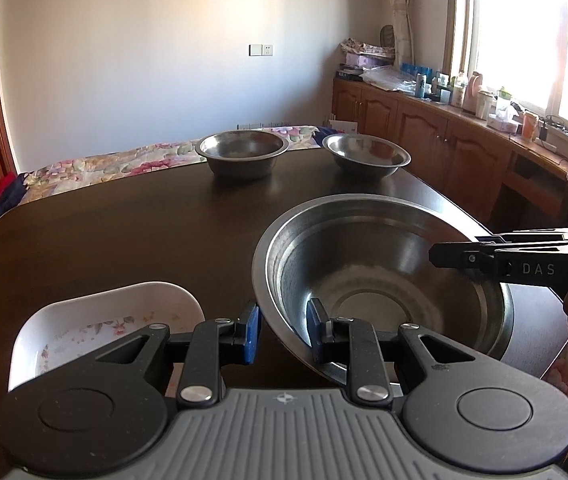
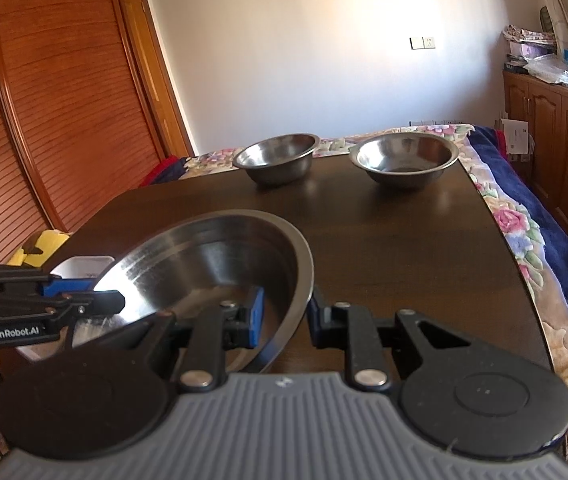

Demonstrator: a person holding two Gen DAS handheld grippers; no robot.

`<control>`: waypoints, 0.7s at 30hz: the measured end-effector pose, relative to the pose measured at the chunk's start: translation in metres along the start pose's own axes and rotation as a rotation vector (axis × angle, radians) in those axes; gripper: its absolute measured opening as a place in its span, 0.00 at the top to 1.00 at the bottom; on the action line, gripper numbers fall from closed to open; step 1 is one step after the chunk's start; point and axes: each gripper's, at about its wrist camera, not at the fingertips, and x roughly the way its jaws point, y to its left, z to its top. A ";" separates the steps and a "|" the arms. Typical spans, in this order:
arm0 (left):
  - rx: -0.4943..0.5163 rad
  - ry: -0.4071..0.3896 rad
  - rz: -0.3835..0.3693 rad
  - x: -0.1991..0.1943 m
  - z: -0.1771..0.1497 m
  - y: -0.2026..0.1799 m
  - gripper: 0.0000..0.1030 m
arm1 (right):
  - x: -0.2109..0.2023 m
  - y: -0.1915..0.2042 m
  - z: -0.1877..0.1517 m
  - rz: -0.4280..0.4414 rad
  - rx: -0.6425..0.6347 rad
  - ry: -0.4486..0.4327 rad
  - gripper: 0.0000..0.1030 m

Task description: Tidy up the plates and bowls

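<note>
A large steel bowl (image 1: 384,276) is held tilted over the near part of the dark table (image 1: 123,232). My left gripper (image 1: 282,330) straddles its left rim, one blue pad outside and one inside, jaws around the rim. My right gripper (image 2: 284,316) straddles the opposite rim of the same bowl (image 2: 211,264) and shows from the side in the left wrist view (image 1: 444,256). A white floral dish (image 1: 99,320) lies at the near left. Two smaller steel bowls (image 1: 242,152) (image 1: 366,156) stand at the far edge.
A bed with a floral cover (image 2: 516,216) lies beyond and to the right of the table. Wooden cabinets (image 1: 424,128) with bottles run under the window. A wooden sliding door (image 2: 43,120) stands at the left. A yellow object (image 2: 39,246) sits off the table's left edge.
</note>
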 end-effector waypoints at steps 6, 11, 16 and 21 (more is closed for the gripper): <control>-0.001 0.010 -0.001 0.003 0.001 -0.002 0.74 | 0.001 -0.001 -0.002 -0.002 0.001 0.008 0.76; -0.001 0.007 -0.002 0.005 0.001 -0.002 0.74 | 0.002 0.000 -0.001 -0.002 0.003 0.012 0.76; 0.001 0.007 -0.003 0.005 0.001 -0.002 0.74 | 0.004 0.000 -0.001 0.003 0.001 0.015 0.75; -0.006 0.007 -0.003 0.005 0.001 0.000 0.68 | 0.004 -0.001 0.000 0.002 -0.002 0.014 0.74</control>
